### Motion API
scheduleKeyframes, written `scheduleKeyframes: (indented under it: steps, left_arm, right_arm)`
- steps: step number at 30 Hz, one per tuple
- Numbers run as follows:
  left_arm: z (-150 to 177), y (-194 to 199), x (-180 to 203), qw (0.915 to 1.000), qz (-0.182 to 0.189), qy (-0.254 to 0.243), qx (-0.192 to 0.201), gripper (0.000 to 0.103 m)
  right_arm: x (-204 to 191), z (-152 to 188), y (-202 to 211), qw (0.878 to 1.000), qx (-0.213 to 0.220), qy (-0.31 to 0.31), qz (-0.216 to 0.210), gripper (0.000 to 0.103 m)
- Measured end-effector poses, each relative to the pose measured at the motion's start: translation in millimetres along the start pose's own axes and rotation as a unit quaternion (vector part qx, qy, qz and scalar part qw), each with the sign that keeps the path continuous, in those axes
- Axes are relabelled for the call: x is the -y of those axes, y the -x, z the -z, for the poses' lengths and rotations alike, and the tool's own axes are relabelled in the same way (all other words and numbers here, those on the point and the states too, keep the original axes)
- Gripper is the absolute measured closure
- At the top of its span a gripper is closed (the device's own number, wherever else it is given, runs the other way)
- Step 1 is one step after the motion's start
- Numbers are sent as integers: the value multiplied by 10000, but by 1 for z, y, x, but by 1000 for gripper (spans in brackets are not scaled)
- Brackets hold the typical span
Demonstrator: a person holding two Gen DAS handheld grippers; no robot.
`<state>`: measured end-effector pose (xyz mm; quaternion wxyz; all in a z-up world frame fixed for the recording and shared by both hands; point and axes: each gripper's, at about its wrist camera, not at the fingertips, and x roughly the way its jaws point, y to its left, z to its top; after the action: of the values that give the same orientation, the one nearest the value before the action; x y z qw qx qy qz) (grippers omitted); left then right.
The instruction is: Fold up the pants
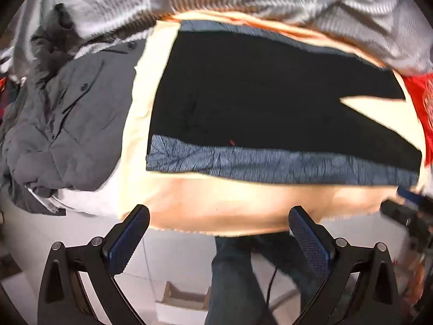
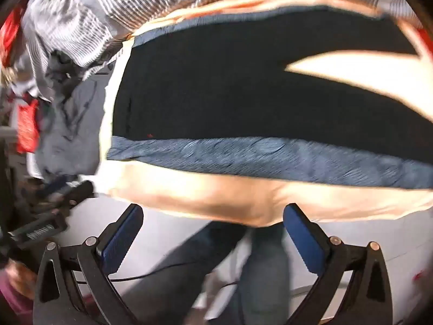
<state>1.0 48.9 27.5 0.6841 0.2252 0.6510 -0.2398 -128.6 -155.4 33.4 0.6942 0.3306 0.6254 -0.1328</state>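
Pants (image 1: 270,86) flat on cream-covered table (image 1: 216,205)

Both tongs (image 1: 217,230) (image 2: 213,227) — wide apart, empty

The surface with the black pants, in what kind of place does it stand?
Probably a room at home used for sorting laundry. The black pants lie flat on a cream-covered surface, a grey quilted jacket and striped cloth are heaped beside them, and the floor below looks tiled.
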Motion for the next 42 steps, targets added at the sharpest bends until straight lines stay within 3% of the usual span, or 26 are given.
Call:
scheduleKeyframes:
  steps: [3, 5, 8, 14, 19, 29, 42]
  left_arm:
    - [4, 2, -9, 9997, -81, -213, 49, 0]
    - [6, 0, -15, 9989, -377, -268, 44, 0]
    - [11, 4, -21, 9989, -406, -244, -10, 0]
    - [15, 15, -4, 9981, 19, -601, -116, 0]
    - [15, 26, 2, 9970, 5, -772, 66, 0]
    - [10, 25, -7, 9990, 76, -435, 74, 0]
    - [-1, 25, -4, 9984, 18, -565, 96, 0]
  right_arm:
    - [-4, 5, 12, 9997, 88, -4, 233, 0]
    - [0, 6, 20, 9995, 97, -135, 269, 0]
    - [4, 12, 28, 9987, 138, -285, 398, 0]
    - [-13, 11, 42, 9977, 225, -374, 512, 0]
    - [-25, 10, 46, 9975, 271, -342, 548, 0]
    - [-31, 13, 45, 9967, 183, -321, 717, 0]
    - [-35, 7, 41, 9963, 18, -259, 815, 0]
